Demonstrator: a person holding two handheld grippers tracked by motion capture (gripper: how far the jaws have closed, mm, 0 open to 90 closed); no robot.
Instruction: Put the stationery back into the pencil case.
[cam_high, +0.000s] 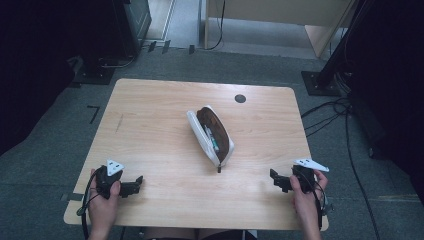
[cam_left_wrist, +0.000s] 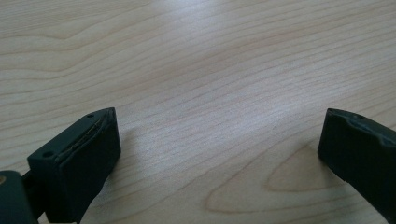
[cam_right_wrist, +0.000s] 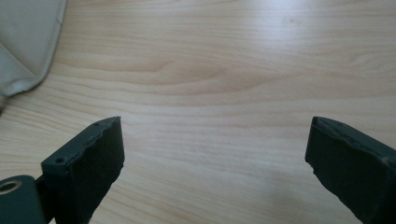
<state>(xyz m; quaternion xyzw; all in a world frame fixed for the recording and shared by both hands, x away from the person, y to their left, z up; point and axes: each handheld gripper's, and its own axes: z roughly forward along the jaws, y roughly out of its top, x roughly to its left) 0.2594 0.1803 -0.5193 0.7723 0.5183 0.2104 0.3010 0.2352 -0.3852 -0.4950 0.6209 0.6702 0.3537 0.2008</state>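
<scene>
Where both tongs gape, pencil case (cam_high: 211, 135) between, well apart

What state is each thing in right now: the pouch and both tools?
Pencil pouch: unzipped, gaping open, lying on the table, contents inside, untouched.
Left tool: open, empty, low over the near left of the table.
Right tool: open, empty, near right, apart from the pouch.

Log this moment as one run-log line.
left claw: open, empty, near table edge | right claw: open, empty | pencil case: unzipped, mid-table, untouched, between claws | contents: partly visible
</scene>
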